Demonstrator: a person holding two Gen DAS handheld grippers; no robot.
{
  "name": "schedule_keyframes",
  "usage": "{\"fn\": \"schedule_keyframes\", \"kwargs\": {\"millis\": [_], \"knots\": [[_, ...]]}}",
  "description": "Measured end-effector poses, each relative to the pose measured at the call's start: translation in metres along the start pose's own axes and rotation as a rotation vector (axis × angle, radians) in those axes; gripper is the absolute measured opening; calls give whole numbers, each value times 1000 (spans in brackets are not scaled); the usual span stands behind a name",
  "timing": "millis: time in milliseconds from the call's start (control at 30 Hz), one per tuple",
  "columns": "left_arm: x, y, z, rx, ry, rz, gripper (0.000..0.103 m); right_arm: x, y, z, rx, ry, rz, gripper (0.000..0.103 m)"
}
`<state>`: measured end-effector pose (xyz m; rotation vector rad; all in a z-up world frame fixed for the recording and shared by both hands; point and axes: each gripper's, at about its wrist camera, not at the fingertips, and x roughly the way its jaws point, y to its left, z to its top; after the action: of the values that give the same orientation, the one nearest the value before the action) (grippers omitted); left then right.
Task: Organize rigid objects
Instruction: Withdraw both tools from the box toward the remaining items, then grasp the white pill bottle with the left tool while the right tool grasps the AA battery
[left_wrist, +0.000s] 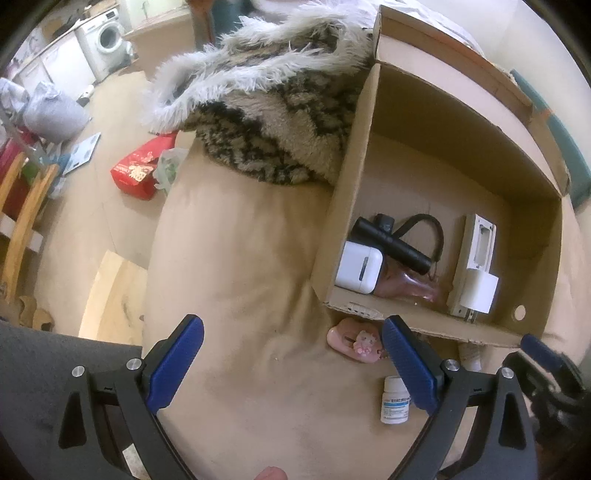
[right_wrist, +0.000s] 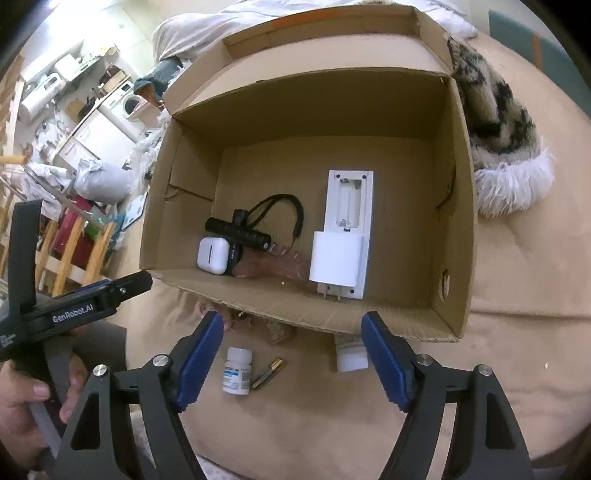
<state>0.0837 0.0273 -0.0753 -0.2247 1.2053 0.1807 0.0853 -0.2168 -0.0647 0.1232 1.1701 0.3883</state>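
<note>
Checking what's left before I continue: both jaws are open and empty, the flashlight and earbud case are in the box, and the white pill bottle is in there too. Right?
Not quite. The white pill bottle is outside the cardboard box, on the beige cover beside a battery, as the right wrist view shows. The flashlight and earbud case are in the box, and both grippers, left and right, are open and empty.

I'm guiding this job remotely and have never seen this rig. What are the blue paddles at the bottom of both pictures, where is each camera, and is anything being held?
The blue paddles are fingers of two hand-held grippers, each with a camera looking along them. One picture comes from the left hand-held gripper, the other from the right hand-held gripper. Both are open and hold nothing.

On the beige cushion stands a cardboard box containing a black flashlight, a white earbud case, a white remote and a white charger. Still outside: a white pill bottle, a battery and a pink clip.
</note>
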Motion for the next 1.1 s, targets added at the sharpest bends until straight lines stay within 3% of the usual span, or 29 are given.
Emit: {"fn": "schedule_keyframes", "kwargs": {"millis": [100, 200, 333, 400, 467, 600, 700, 800, 933, 1100], "knots": [[1, 0, 0, 6, 3, 2, 97, 0, 6, -3, -14, -2, 17, 82], [3, 1, 0, -3, 16, -4, 97, 10, 19, -13, -62, 62, 78, 82], [4, 0, 1, -11, 25, -14, 97, 51, 34, -32, -269, 212, -144, 82], [5, -2, 0, -4, 27, -18, 97, 74, 34, -41, -328, 292, -205, 79], [4, -4, 0, 4, 26, -16, 97, 83, 40, -43, -380, 306, -218, 79], [5, 0, 0, -5, 28, -16, 97, 91, 57, -45, -441, 320, -144, 79], [7, 4, 0, -23, 32, -13, 97, 104, 66, -51, -505, 349, -177, 79], [9, 4, 1, -29, 44, -20, 97, 113, 66, -50, -499, 359, -166, 72], [9, -2, 0, -8, 34, -18, 97, 109, 63, -45, -492, 348, -132, 44], [13, -7, -7, 32, 50, -5, 97, 100, 56, -38, -461, 343, -106, 44]]}}
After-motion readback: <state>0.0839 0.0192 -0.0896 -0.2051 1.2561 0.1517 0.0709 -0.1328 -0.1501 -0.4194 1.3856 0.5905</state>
